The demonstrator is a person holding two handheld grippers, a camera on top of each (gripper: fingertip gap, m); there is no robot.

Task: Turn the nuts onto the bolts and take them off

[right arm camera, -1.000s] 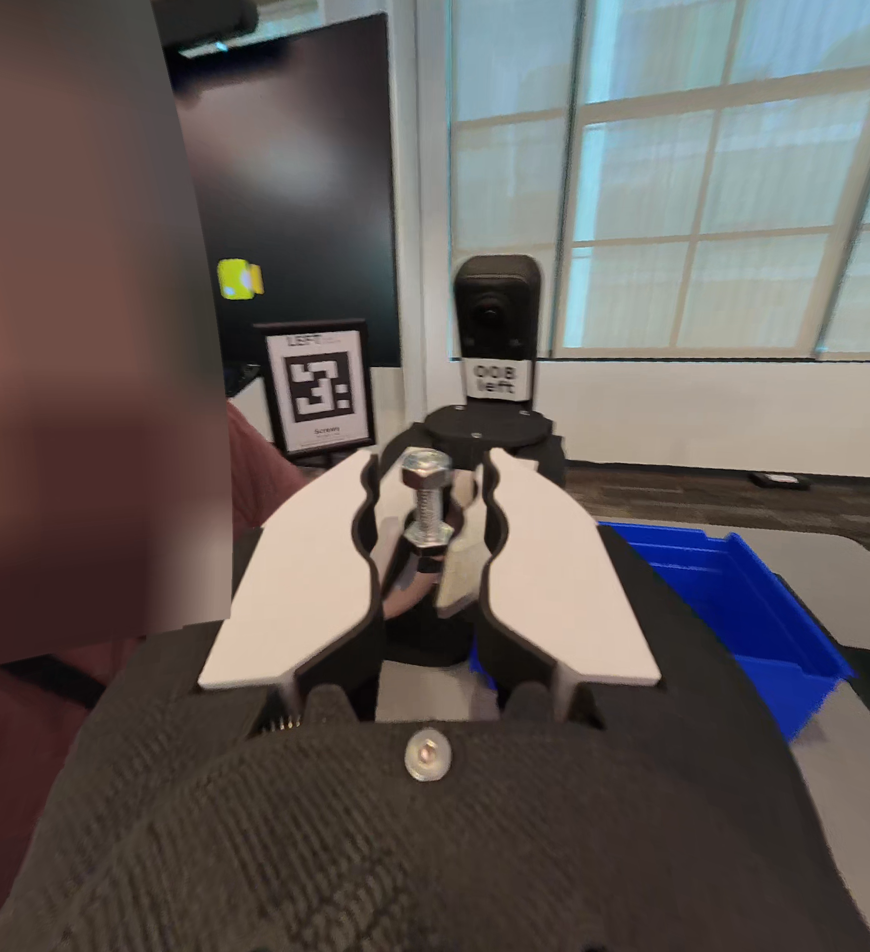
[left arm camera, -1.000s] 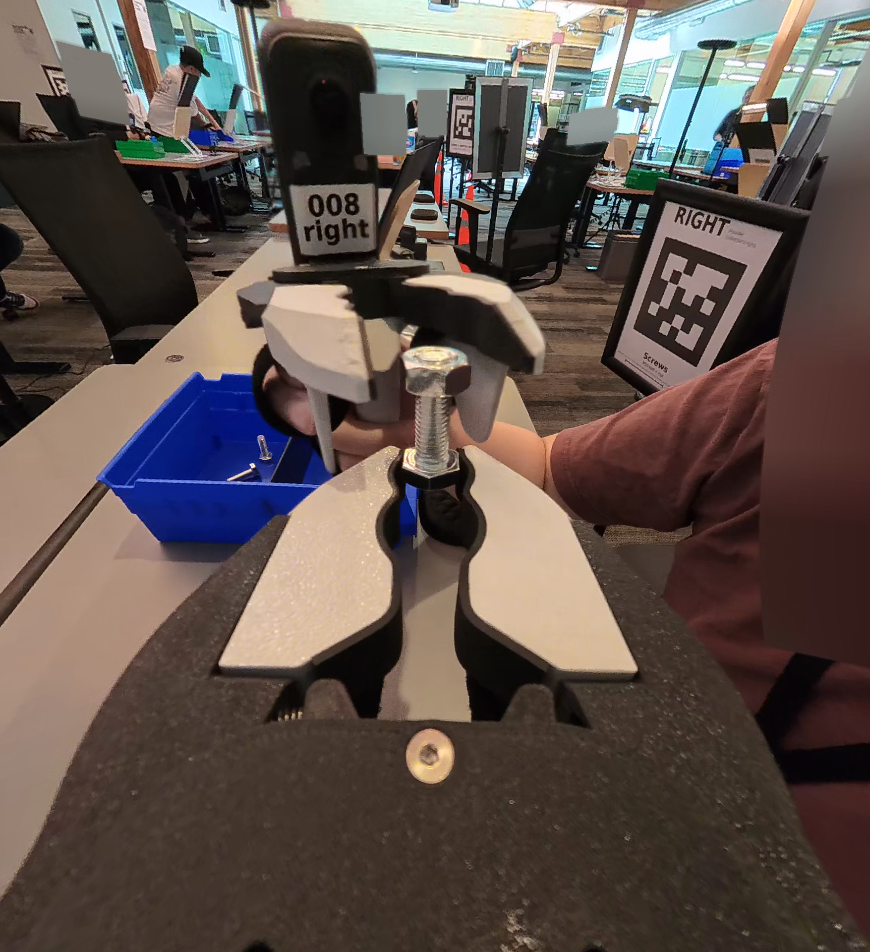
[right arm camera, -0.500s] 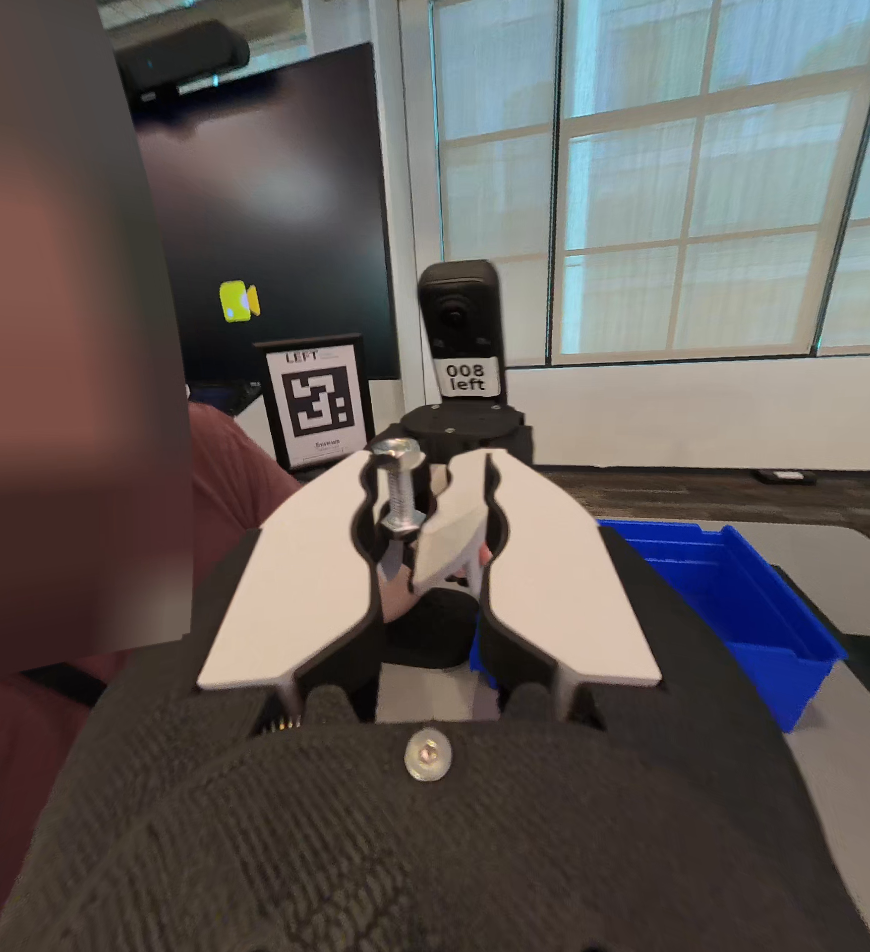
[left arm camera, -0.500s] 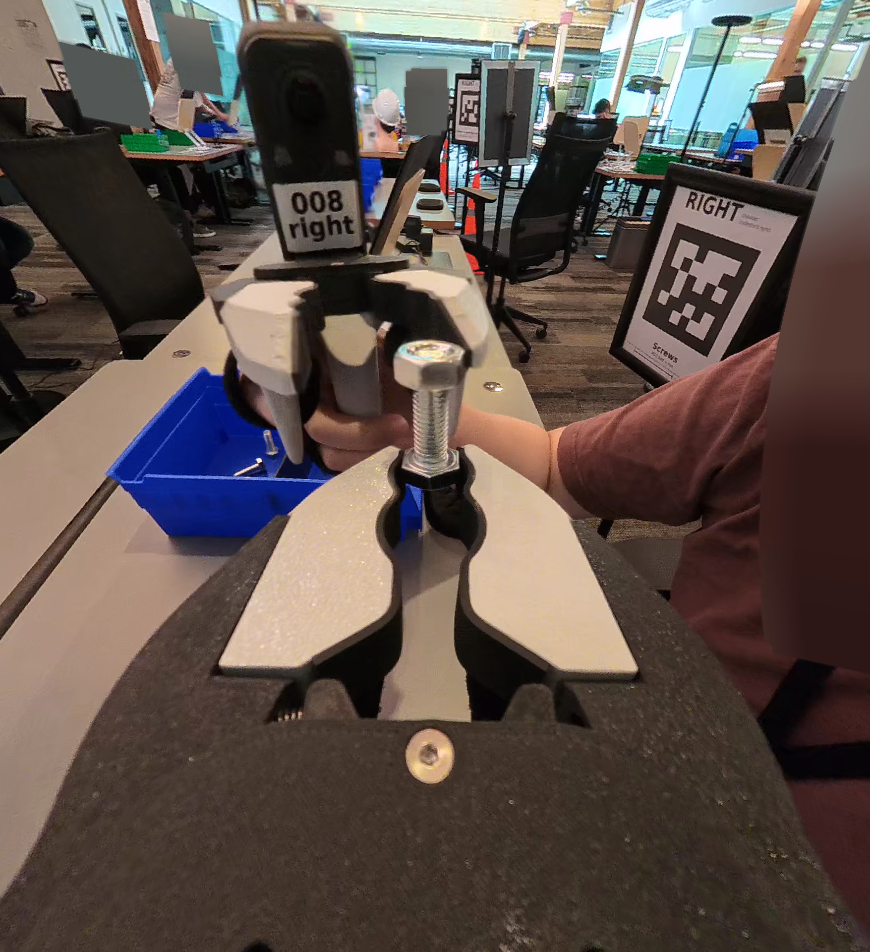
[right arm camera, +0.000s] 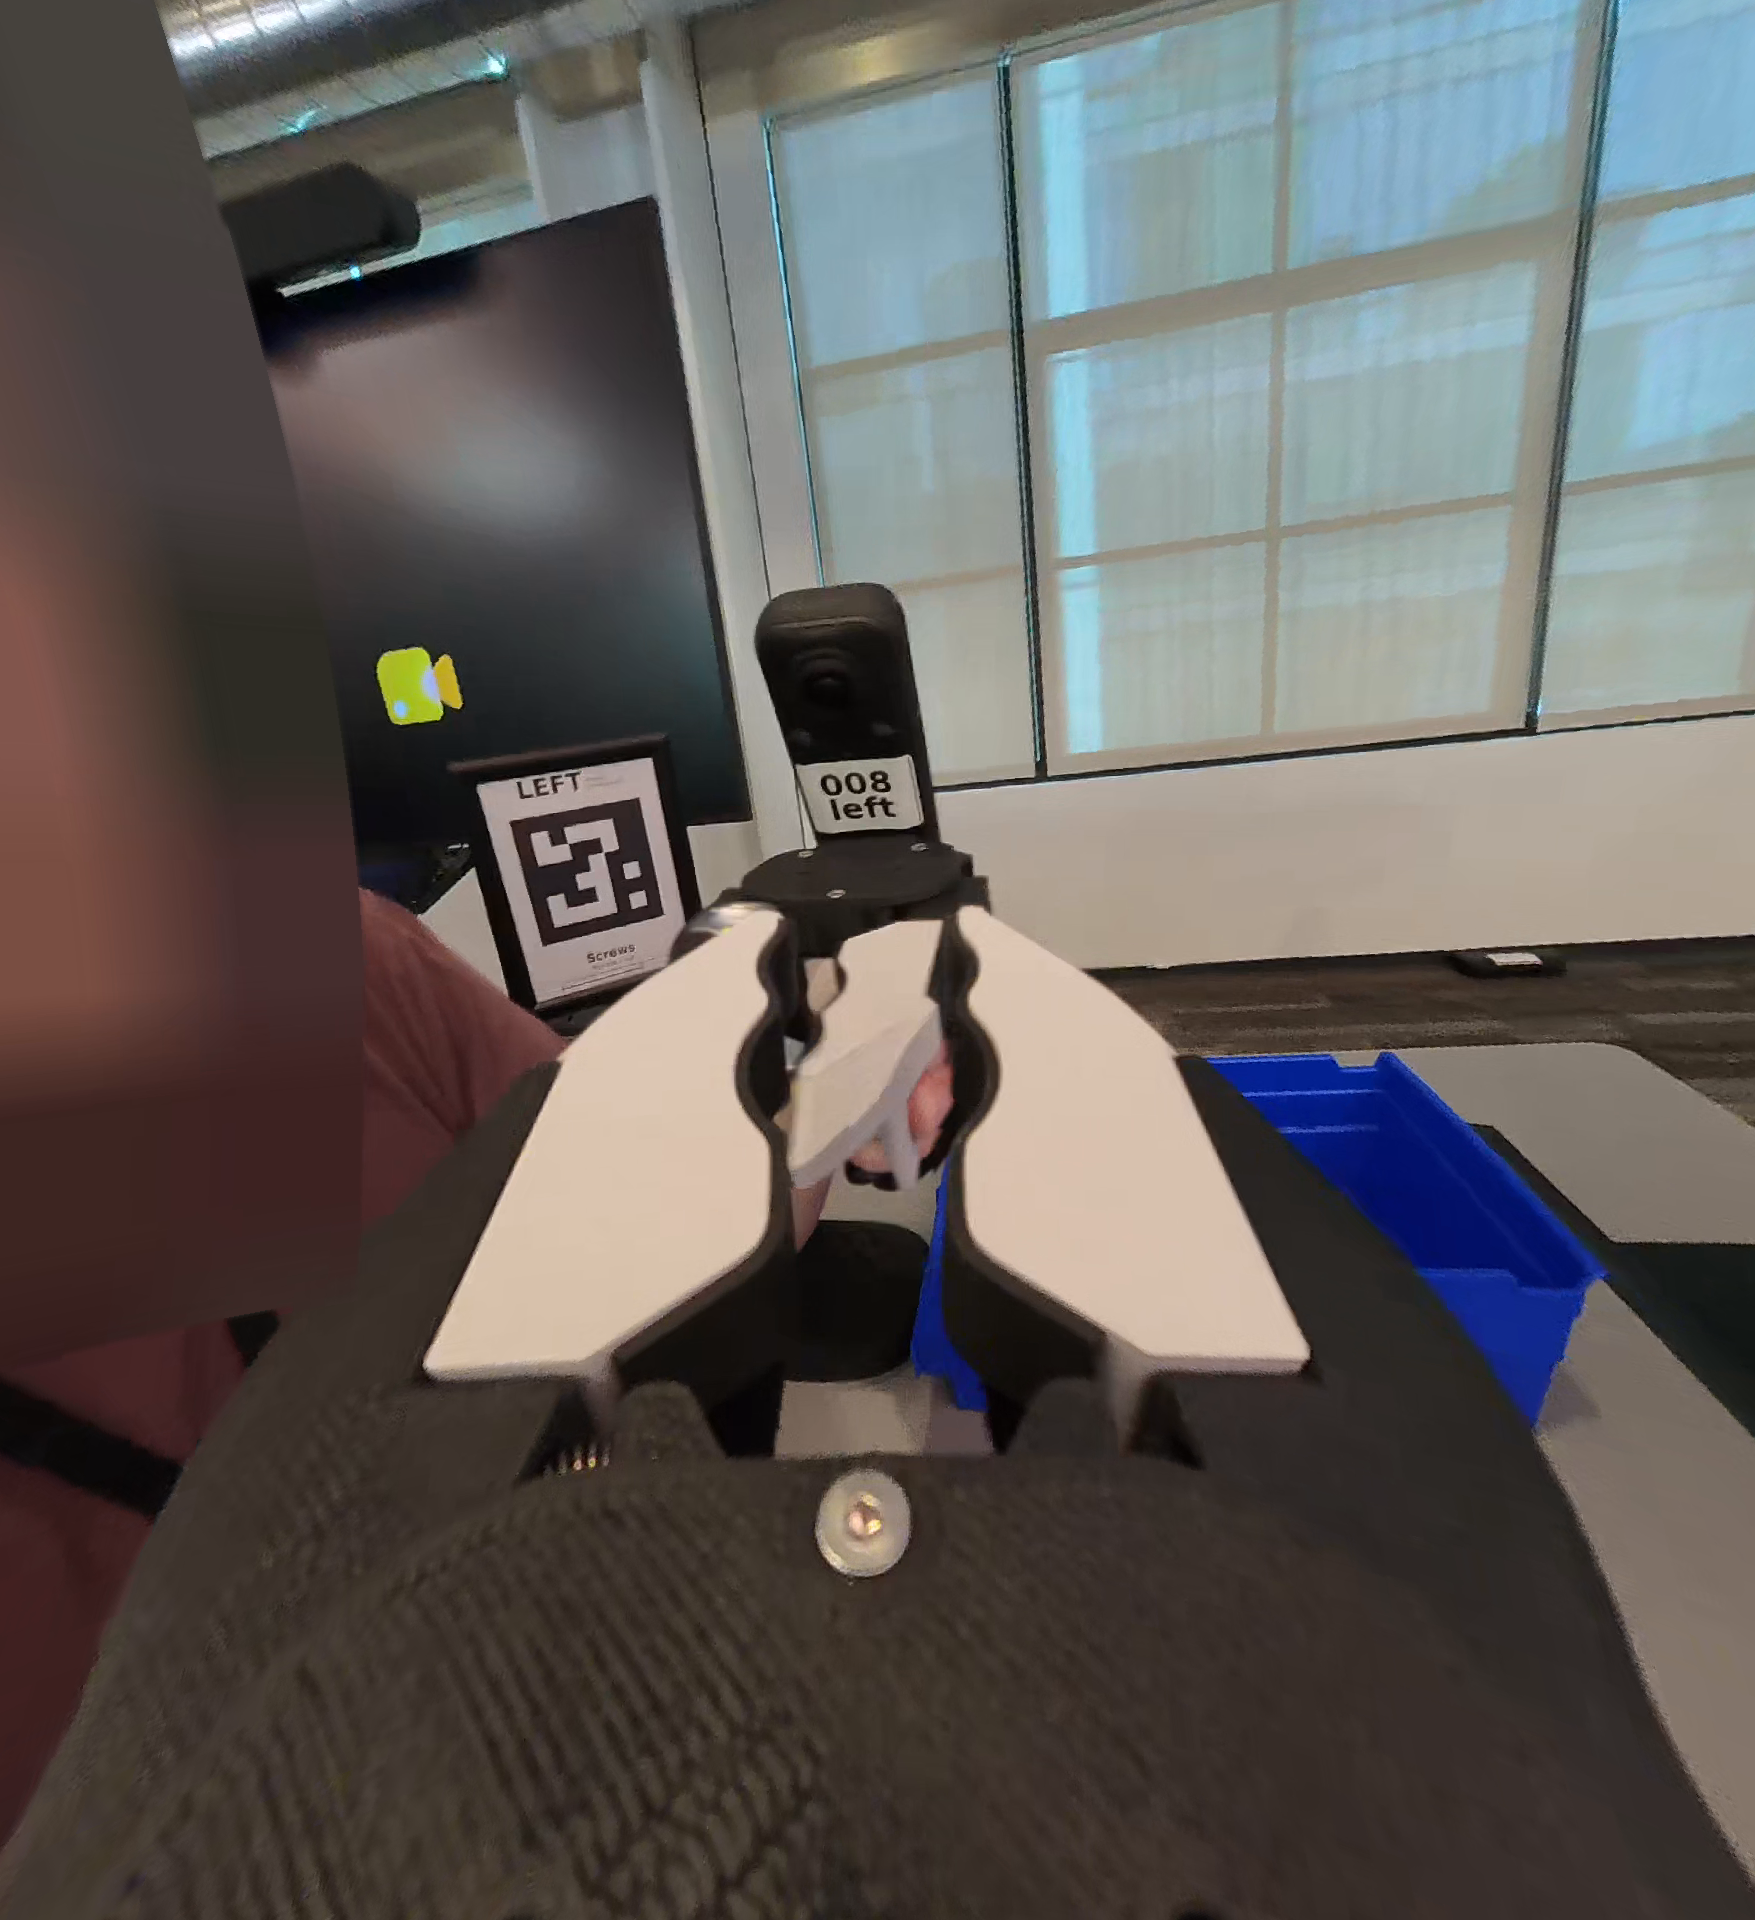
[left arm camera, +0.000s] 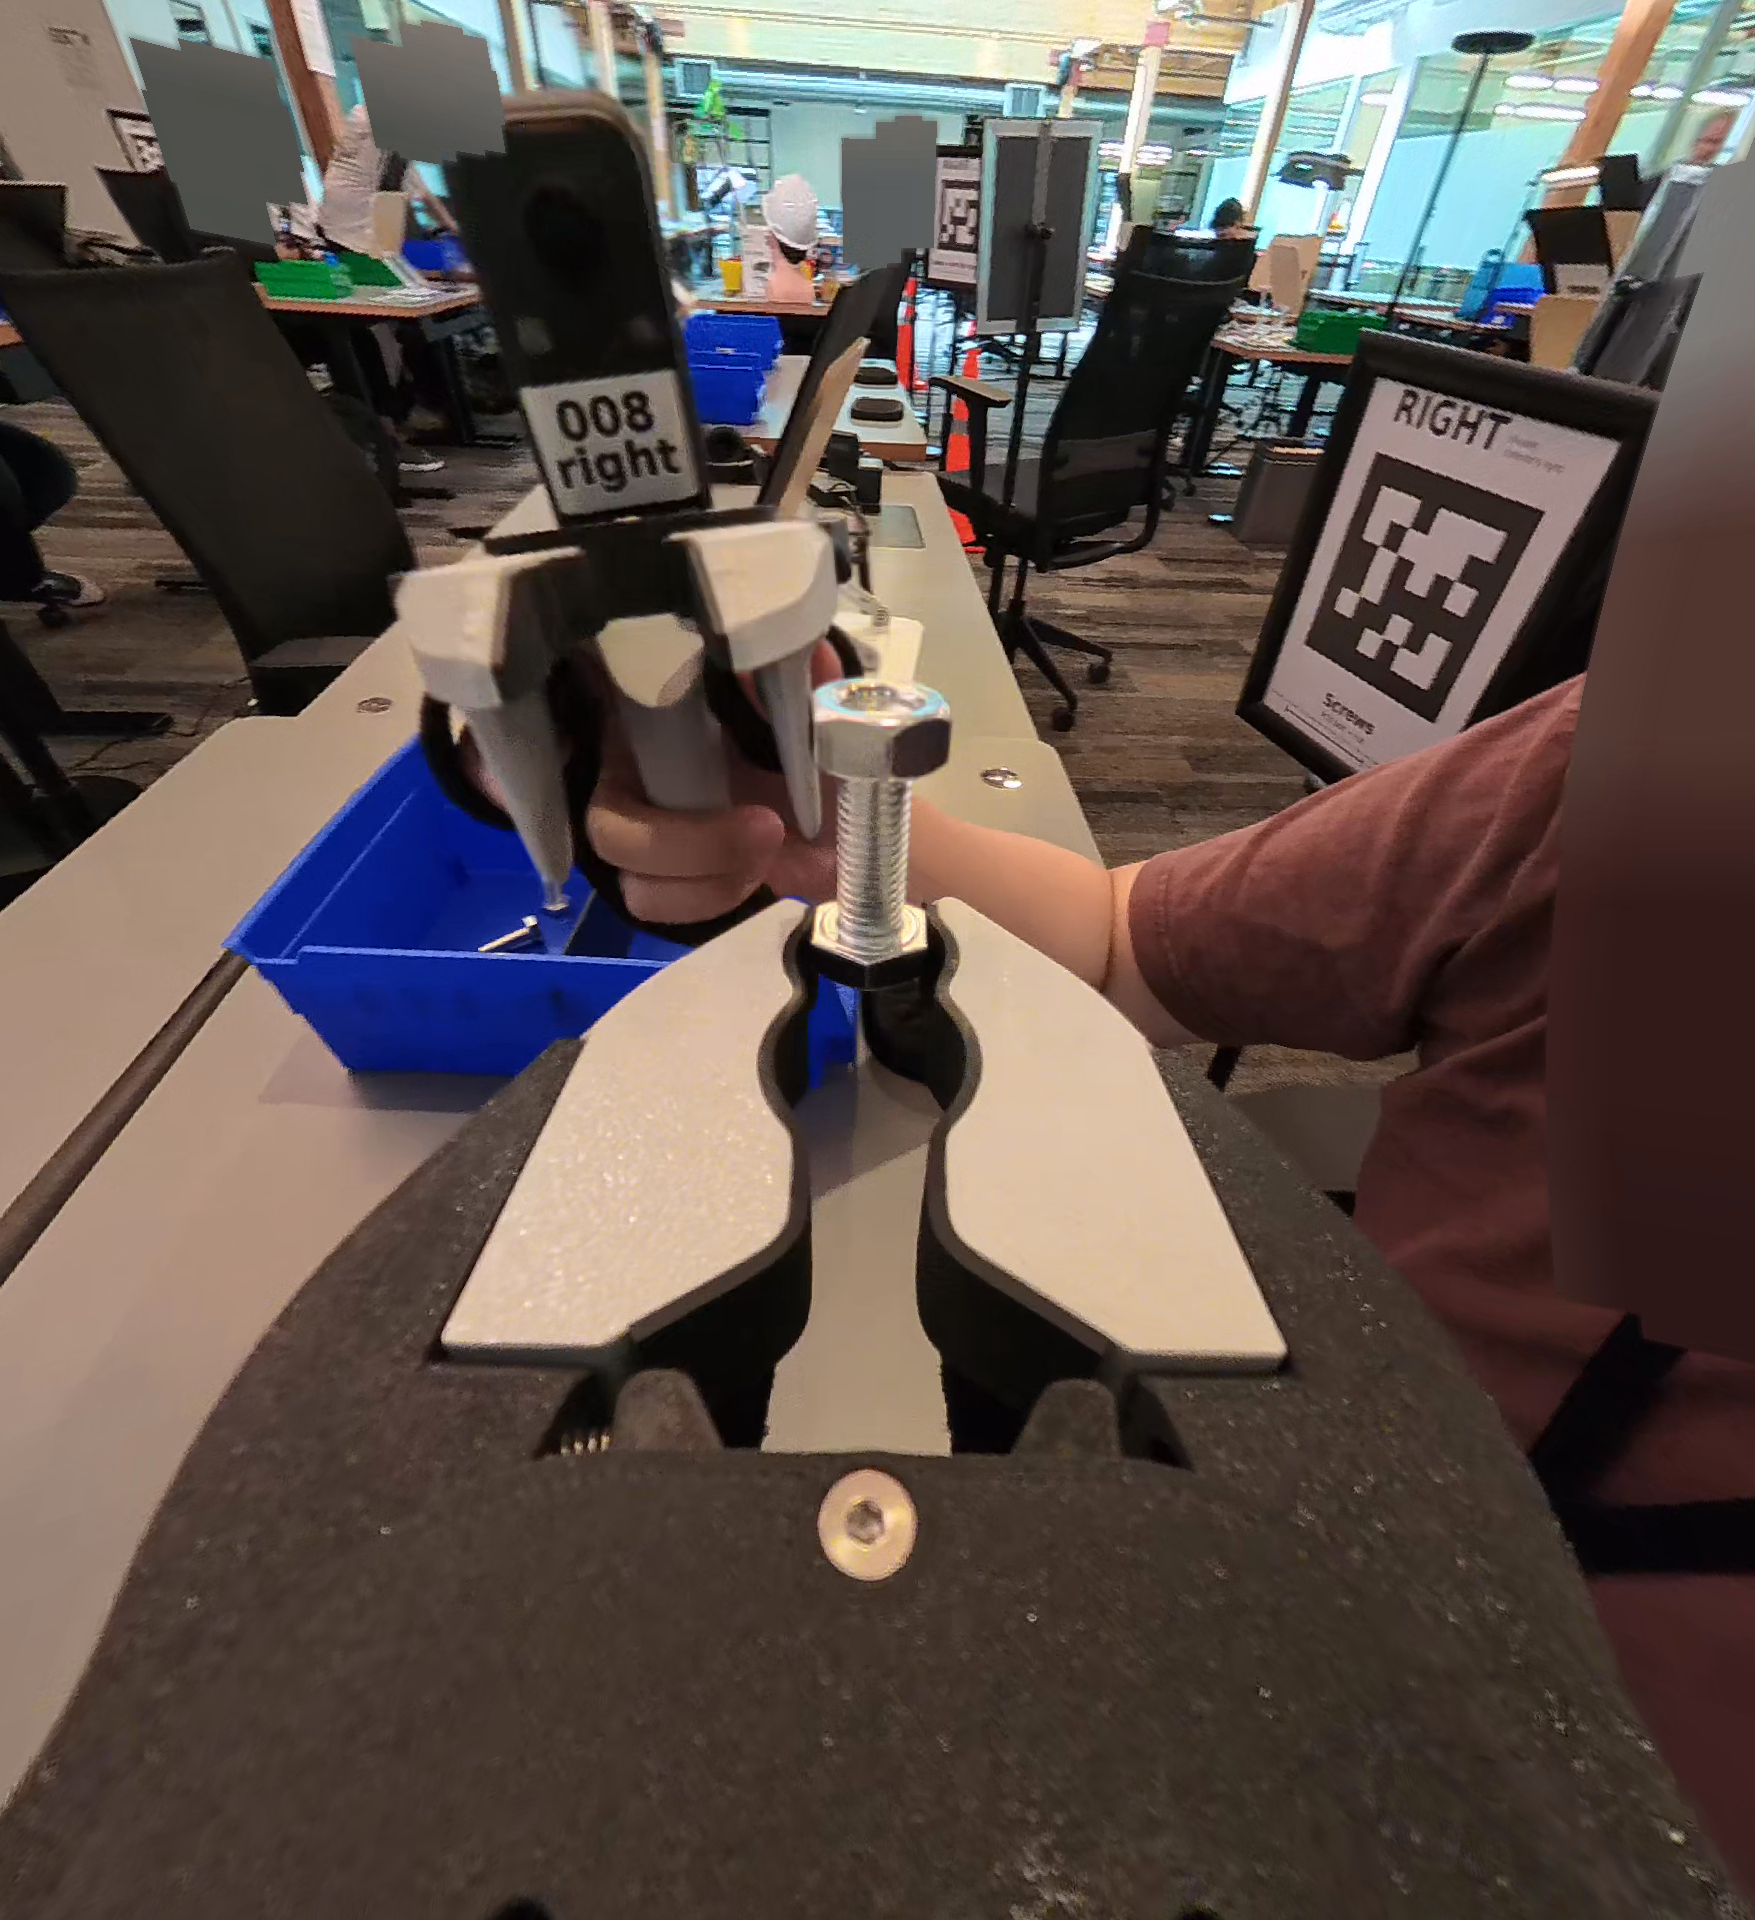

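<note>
While the left gripper (left arm camera: 871,940) pinches the hex nut (left arm camera: 870,932) at its fingertips, the hex bolt (left arm camera: 878,805) stands upright out of that nut, head on top, threads bare between head and nut. Just beside the bolt head, on the far side, hovers the right gripper (left arm camera: 670,831), its fingers spread apart and holding nothing, clear of the head. Beyond the bolt and lower sits the blue bin (left arm camera: 405,935) on the grey table (left arm camera: 104,1195), a couple of loose screws inside.

My read: the right gripper is between turns, about to re-grip the head. The risk is a clumsy re-grip. If a finger clips the head sideways, the bolt could tilt in the nut and bind, or the nut could slip from the left gripper's shallow hold and drop.

From the right wrist view, the right gripper (right arm camera: 868,997) shows an empty gap.
</note>
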